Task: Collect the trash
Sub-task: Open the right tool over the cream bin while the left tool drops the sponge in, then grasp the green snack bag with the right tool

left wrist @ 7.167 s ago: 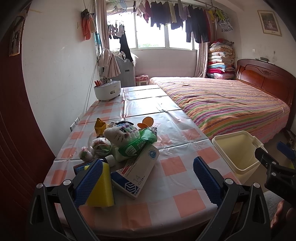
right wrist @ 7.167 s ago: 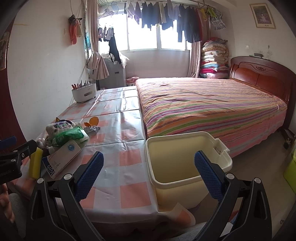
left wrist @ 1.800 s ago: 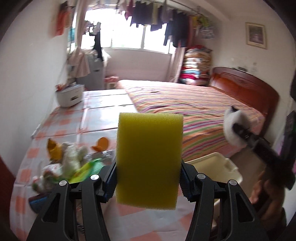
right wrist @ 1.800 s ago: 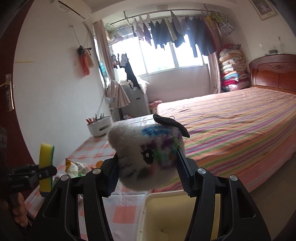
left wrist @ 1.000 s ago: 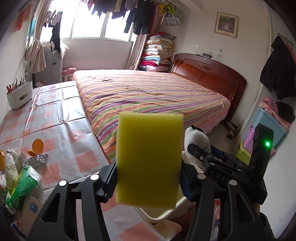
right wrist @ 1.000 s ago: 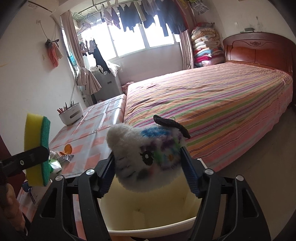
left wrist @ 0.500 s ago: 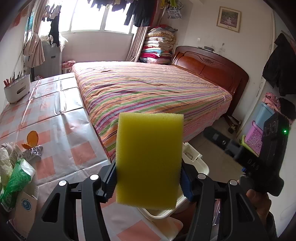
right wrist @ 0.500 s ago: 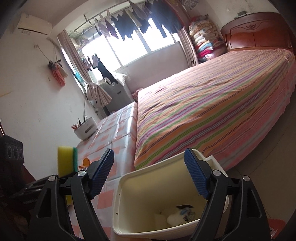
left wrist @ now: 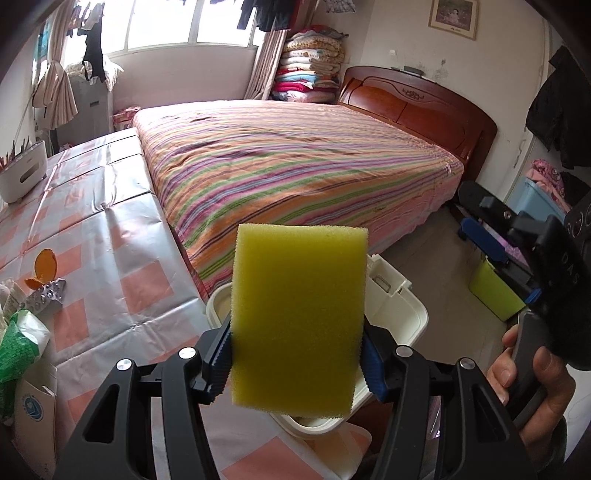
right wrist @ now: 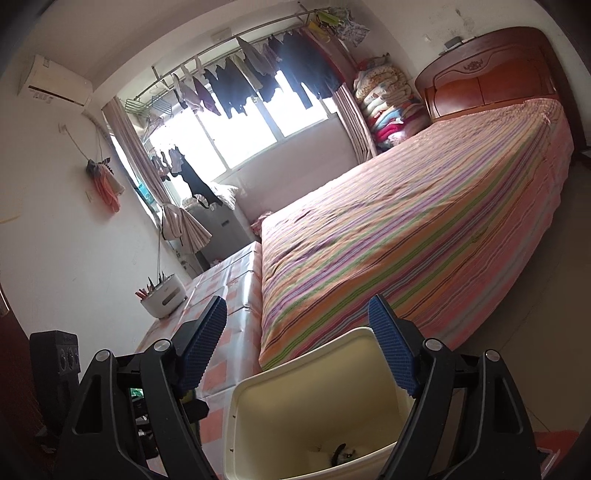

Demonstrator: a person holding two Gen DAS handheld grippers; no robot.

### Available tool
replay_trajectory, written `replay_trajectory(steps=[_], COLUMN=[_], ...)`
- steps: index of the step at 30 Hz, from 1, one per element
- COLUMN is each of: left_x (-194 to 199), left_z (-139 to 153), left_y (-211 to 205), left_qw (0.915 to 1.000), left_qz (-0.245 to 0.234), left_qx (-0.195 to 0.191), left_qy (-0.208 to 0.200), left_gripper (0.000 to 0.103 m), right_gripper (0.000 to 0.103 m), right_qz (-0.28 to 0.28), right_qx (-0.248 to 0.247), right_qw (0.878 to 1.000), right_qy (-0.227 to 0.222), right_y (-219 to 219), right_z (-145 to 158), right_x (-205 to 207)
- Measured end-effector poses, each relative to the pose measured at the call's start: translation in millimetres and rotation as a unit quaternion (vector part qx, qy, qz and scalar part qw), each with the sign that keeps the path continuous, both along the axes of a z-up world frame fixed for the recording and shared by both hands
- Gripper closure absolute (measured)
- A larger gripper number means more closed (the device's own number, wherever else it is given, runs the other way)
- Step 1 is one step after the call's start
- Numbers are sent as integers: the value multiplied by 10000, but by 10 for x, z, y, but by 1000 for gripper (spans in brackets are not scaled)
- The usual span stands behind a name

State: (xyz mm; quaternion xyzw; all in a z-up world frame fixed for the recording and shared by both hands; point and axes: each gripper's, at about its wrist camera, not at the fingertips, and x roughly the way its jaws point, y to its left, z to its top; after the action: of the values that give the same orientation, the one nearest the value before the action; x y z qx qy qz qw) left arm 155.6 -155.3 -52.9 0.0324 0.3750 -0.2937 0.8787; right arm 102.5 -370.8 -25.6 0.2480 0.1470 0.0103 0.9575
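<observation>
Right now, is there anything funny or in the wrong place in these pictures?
Yes. A stuffed toy lies at the bottom of the cream bin, odd among trash. The left gripper holds a clean-looking yellow sponge above that bin. The right gripper has just been opening and holds nothing.

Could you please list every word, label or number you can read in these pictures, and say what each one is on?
"DAS": on the black body of the right gripper, seen from the left wrist.
White box at the table's near edge: a round blue logo, its print too small to read.
Green packet: print blurred, unreadable.
Framed picture on the wall: no legible text.
</observation>
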Motion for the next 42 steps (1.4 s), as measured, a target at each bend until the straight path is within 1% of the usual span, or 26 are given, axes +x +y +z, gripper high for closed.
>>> replay_trajectory(steps=[1,3,4,5,8,13,15,17,20,22,23,25,29,30,31,32,34,38,40,42], left_x=[-9,-22,-31,-47,-103,-178,-210,-226,-196,-176,-160,-150,-158,-168,-173,-200,-241,-296,-356,-377], left_z=[-11,-33,-35,-33,-7,42,54,72,93,101,108,136,186,206,217,253,317,449,518,570], left_y=[-21,-54,-62,-69,-75,-55,-2,110,310,430,523,665,963,1065,1147,1281,1471,1819,2048,2225], left_qw=[10000,9999,9998,9998,9997,9990,9990,9992,9989,9982,9976,9963,9923,9909,9895,9853,9790,9682,9591,9512], left_qz=[-48,-94,-93,-67,-78,-46,-84,-51,212,365,520,708,1023,1054,1111,1326,1564,1903,2139,2367], left_qx=[45,124,153,180,206,299,197,-35,-341,-441,-439,-453,-632,-750,-819,-891,-974,-1062,-1028,-921], left_qy=[23,38,32,12,-114,-333,-384,-395,-257,-166,-150,-190,-288,-359,-433,-610,-872,-1231,-1544,-1751], left_gripper=[46,38,30,26,20,19,19,19,19,19,19,19,18,16,7,7,7,7,7,7], right_gripper=[25,25,25,25,25,25,25,25,23,21,21,20,19,18,18,18,17,17,17,17], right_qz=[8,1,3,14,10,26,41,69,146,247,311,453,832,935,1033,1117,1335,1820,2031,2295], right_qx=[-6,-32,-42,-52,-85,-75,-69,-90,-155,-208,-247,-307,-489,-517,-554,-580,-650,-744,-766,-817], right_qw=[10000,10000,10000,10000,10000,9999,9999,9998,9996,9993,9990,9983,9951,9941,9929,9919,9888,9805,9761,9698], right_qy=[-9,-16,-23,-27,-48,-98,-124,-147,-173,-188,-192,-204,-197,-187,-172,-168,-138,-27,43,137], right_y=[3,23,31,42,58,92,109,145,246,335,397,522,859,931,1014,1081,1254,1637,1808,2016], right_z=[2,3,9,5,-1,9,19,21,39,63,73,90,116,121,123,133,126,69,43,3], right_x=[3,7,10,10,3,4,4,7,36,76,101,148,258,285,316,342,392,486,535,581])
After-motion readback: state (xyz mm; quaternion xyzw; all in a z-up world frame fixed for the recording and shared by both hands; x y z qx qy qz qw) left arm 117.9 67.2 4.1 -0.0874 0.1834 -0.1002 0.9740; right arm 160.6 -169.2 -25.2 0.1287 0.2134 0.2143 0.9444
